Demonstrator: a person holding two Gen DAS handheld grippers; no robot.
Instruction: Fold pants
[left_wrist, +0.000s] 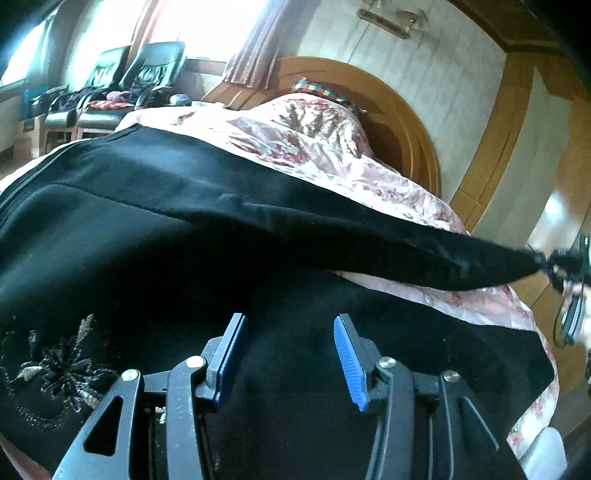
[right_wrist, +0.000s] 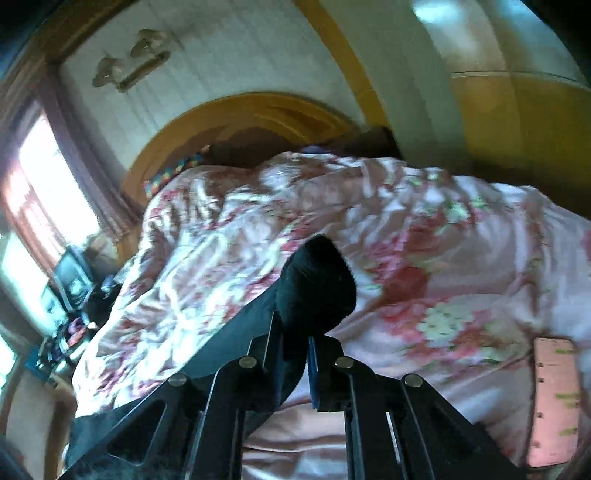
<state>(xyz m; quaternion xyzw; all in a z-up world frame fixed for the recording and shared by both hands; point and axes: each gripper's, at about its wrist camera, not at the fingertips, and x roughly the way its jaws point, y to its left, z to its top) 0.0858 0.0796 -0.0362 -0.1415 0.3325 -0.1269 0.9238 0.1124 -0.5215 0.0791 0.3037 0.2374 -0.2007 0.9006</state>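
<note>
Black pants (left_wrist: 184, 240) lie spread over a bed; an embroidered patch (left_wrist: 55, 365) shows at the lower left. My left gripper (left_wrist: 290, 317) hovers over the near part of the pants. Its blue pads (left_wrist: 349, 354) stand apart with their inner faces bare, pressing on nothing. One edge of the pants is pulled up into a taut point at the far right, where my right gripper (left_wrist: 546, 264) holds it. In the right wrist view, my right gripper (right_wrist: 293, 332) is shut on the black fabric, and a bunch of the pants (right_wrist: 317, 280) bulges past its fingertips.
A pink floral quilt (right_wrist: 424, 258) covers the bed under the pants. A curved wooden headboard (left_wrist: 410, 122) stands behind it. Two black chairs (left_wrist: 122, 81) with clutter stand by the window at the left. A flat pink object (right_wrist: 552, 400) lies on the quilt at the right.
</note>
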